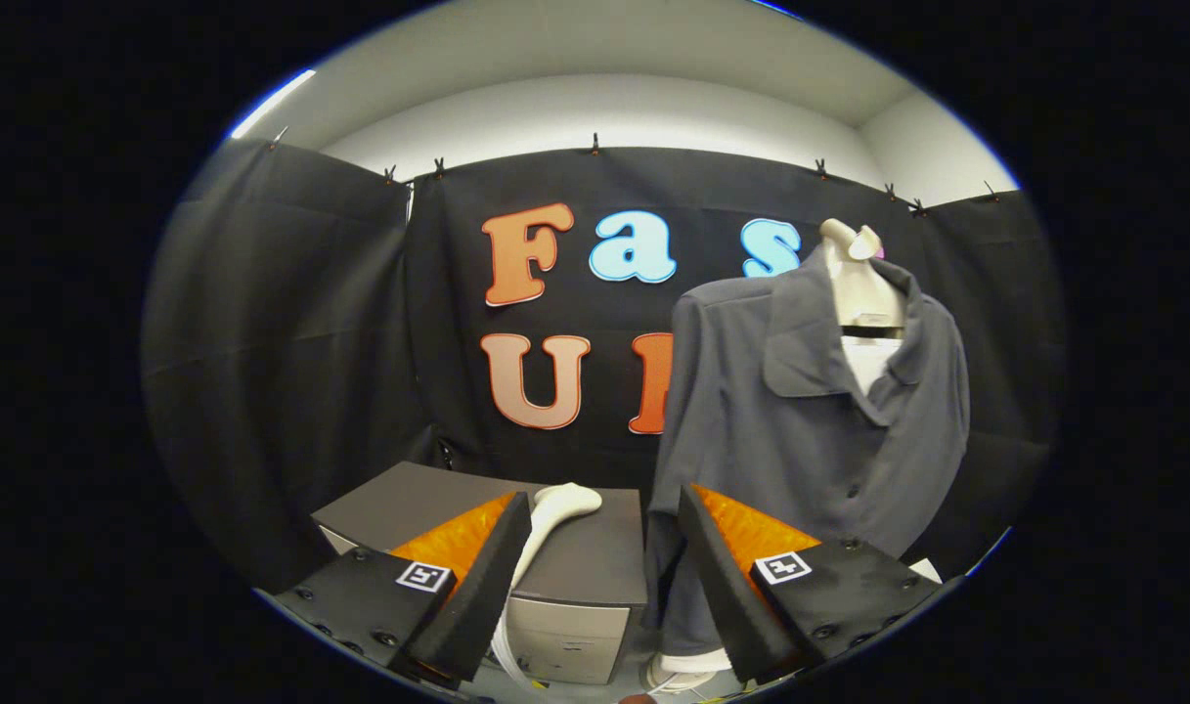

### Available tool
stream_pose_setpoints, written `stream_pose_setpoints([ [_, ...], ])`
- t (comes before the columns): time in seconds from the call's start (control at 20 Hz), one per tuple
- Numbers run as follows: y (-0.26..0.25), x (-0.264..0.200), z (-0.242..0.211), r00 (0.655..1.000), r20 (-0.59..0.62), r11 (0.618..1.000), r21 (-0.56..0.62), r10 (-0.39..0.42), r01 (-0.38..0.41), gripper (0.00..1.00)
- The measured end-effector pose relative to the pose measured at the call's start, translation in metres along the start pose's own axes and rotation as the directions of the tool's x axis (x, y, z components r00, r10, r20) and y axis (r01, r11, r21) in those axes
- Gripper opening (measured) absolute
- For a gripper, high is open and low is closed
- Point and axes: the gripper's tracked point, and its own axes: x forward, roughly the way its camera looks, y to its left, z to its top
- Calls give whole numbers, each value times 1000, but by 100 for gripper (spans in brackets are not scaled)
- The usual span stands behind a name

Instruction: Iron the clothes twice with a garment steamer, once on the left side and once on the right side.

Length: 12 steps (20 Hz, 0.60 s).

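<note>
Your gripper (604,577) stood wide open with nothing between its fingers. Just ahead of them, in the gap, the garment steamer (553,518) lay on top of a grey box (595,562), its pale head pointing away from you and its hose (505,647) dropping down the box front. It looked a rigid, smooth plastic piece, probably light but slippery, so the narrow handle behind the head seemed the best place for you to close on it. Beyond the right finger, a grey shirt (800,420) hung on a mannequin (854,279), soft and loose, likely to give way under the steamer. Neither side looked steamed yet.
</note>
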Motion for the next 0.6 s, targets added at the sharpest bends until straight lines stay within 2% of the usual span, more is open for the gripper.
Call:
stream_pose_setpoints([
  [0.35, 64, 129, -52, 978, -198, 997, -56, -62, 51, 98],
  [0.45, 69, 165, -76, 957, -275, 995, -77, -89, 70, 99],
  [0.6, 74, 205, -117, 906, -408, 993, -76, -113, 90, 99],
])
